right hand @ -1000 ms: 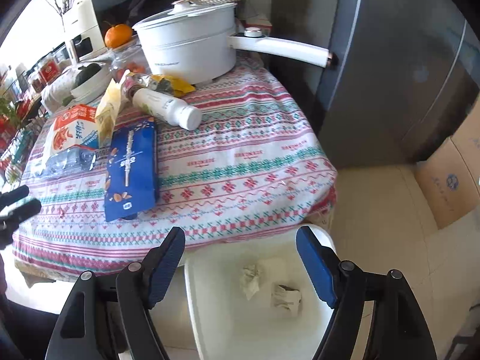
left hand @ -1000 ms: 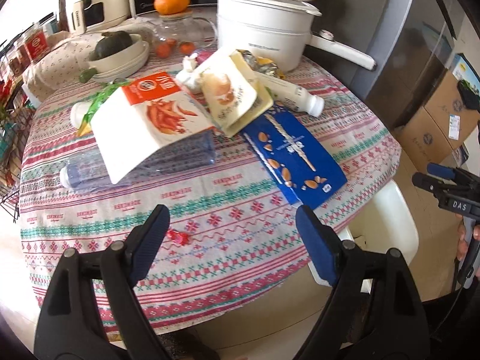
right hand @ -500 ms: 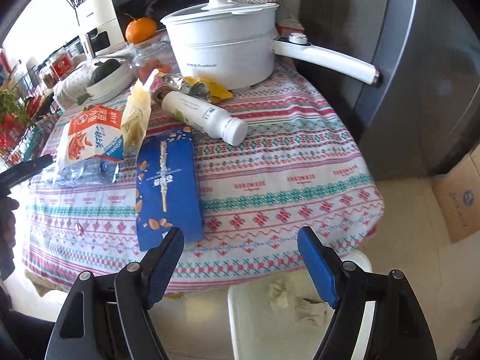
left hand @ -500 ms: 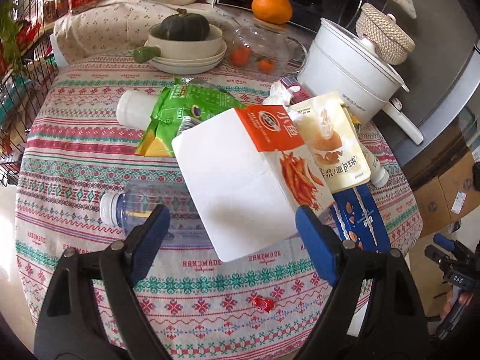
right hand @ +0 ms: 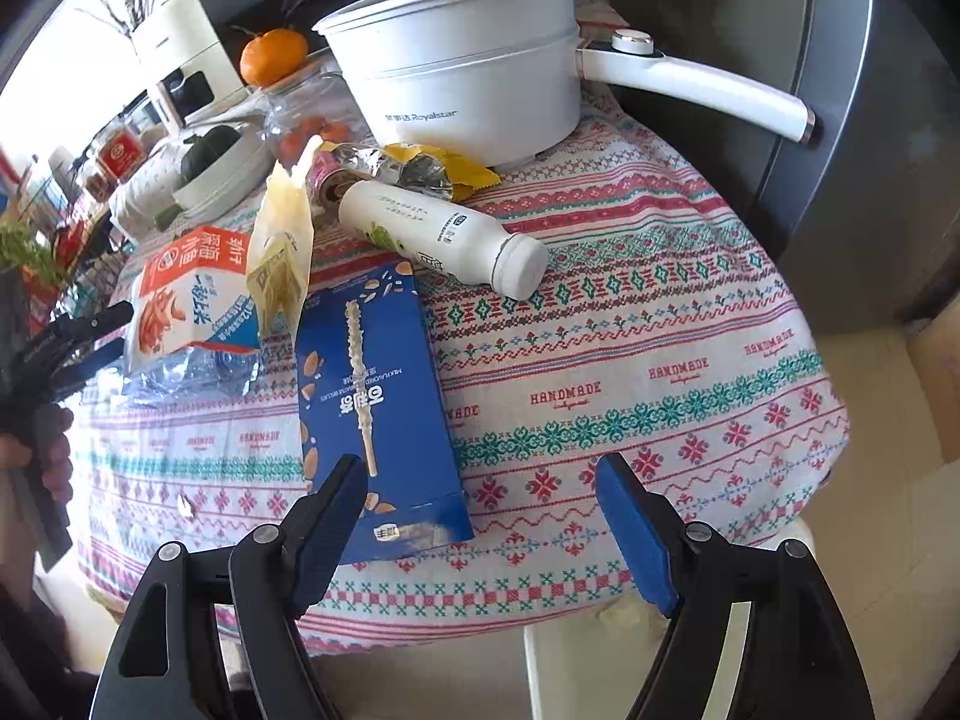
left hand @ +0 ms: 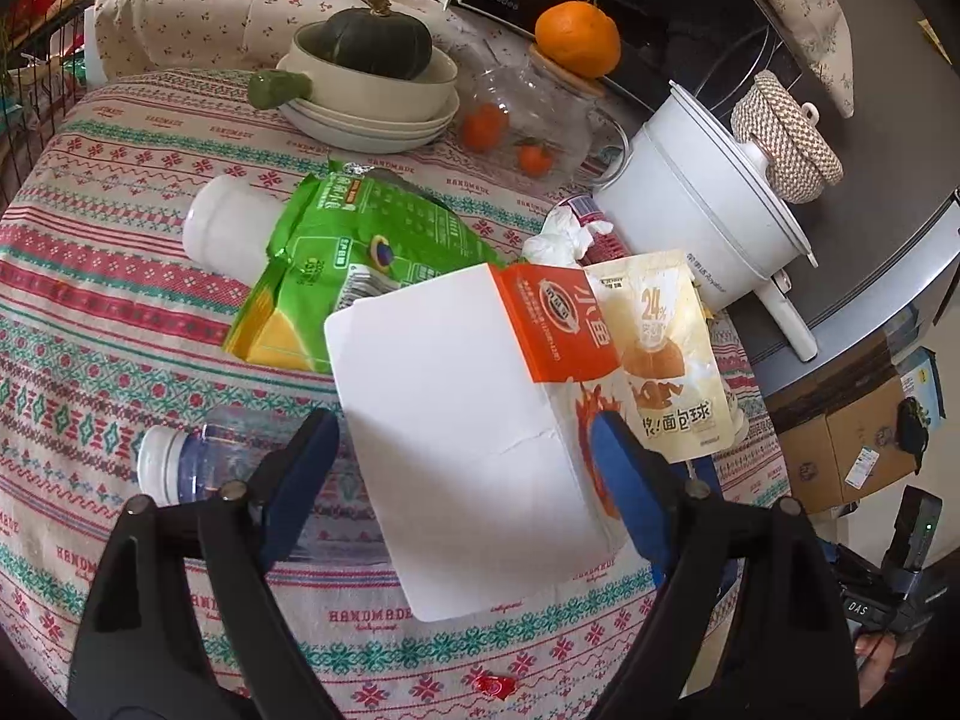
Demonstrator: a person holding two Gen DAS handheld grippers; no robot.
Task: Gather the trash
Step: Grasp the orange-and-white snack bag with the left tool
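Note:
Trash lies across a round table with a patterned cloth (left hand: pixel 120 312). My left gripper (left hand: pixel 462 468) is open above a white and orange snack box (left hand: pixel 456 396), which rests on a clear plastic bottle (left hand: pixel 198 462). Beside the box are a green bag (left hand: pixel 336 258), a cream bread pouch (left hand: pixel 666 354) and a crumpled tissue (left hand: pixel 558 240). My right gripper (right hand: pixel 480 510) is open over the table's near edge, above the end of a blue almond box (right hand: pixel 372 390). A white drink bottle (right hand: pixel 444 234) lies behind the blue box. Neither gripper touches anything.
A white electric pot (right hand: pixel 474 78) with a long handle, a glass jar with an orange (left hand: pixel 576 39) on its lid and stacked bowls holding a squash (left hand: pixel 372 48) stand at the back. A white bin (right hand: pixel 576 666) sits below the table edge. Cardboard boxes (left hand: pixel 840 456) stand on the floor.
The left gripper swept across the table from its near edge to above the snack box, rolling as it went. The right gripper moved from over the bin to above the table edge.

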